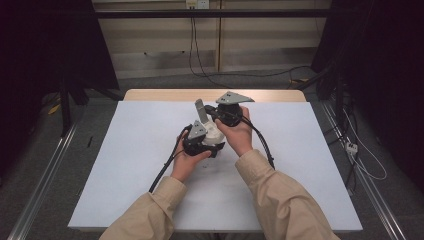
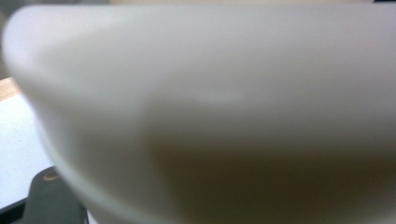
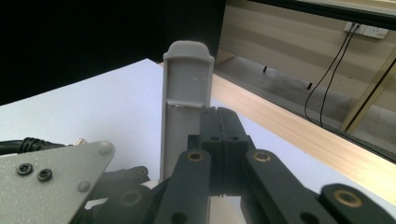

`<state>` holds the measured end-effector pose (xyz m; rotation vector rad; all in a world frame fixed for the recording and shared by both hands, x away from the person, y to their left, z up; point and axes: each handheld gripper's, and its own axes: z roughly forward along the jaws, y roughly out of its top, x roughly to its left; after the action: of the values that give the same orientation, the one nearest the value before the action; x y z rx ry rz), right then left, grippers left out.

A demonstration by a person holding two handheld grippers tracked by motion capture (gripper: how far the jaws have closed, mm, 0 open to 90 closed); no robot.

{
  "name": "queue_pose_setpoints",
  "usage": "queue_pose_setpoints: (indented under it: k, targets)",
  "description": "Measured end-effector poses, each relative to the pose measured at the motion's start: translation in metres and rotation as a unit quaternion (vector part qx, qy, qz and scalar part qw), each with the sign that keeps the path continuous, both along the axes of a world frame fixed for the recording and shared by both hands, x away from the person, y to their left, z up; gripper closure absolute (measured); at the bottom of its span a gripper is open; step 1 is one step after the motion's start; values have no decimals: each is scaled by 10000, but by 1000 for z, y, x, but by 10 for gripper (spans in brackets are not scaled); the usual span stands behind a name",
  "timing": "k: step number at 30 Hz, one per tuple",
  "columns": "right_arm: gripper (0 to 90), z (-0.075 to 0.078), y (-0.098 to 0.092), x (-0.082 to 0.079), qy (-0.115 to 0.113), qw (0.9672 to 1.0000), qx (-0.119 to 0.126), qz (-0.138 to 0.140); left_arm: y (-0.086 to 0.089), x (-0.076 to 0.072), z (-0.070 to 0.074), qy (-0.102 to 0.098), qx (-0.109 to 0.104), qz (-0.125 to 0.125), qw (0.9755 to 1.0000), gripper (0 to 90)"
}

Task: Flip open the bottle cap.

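Both hands meet over the middle of the white table [image 1: 135, 165]. My left gripper [image 1: 211, 139] is shut on a white rounded object [image 1: 216, 133], which sits blurred and very close in the left gripper view [image 2: 210, 93]; its pads are hidden behind it. A grey flat bar with a rounded top [image 1: 200, 111] stands upright from that object. My right gripper [image 1: 210, 116] is shut, its jaws pressed together with nothing between them [image 3: 219, 123]. The grey bar [image 3: 187, 79] stands just left of those jaws, touching or nearly so.
A wooden strip [image 1: 210, 95] runs along the table's far edge, with a pale wall and hanging cables [image 1: 192, 45] behind. Black cables [image 1: 165, 170] trail from both grippers across the table. Metal rails [image 1: 45, 175] flank the table on the floor.
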<state>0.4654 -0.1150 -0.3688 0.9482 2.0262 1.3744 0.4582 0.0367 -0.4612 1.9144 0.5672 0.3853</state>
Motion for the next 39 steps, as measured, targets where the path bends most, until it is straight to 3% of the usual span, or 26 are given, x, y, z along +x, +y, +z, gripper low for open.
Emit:
queue_pose_setpoints:
  k: [10,31,39]
  targets:
    - [900,3,1,-5,-41,9999,-134,74,-1,0,0,26,-33,-2,10000,182]
    - [900,-3,9,-1,29,9998,-18,170,0,0,0,-10,3,-10,10000,183]
    - [900,-5,10,1,36,9999,-8,163,-1,-1,0,19,-20,109,9999,183]
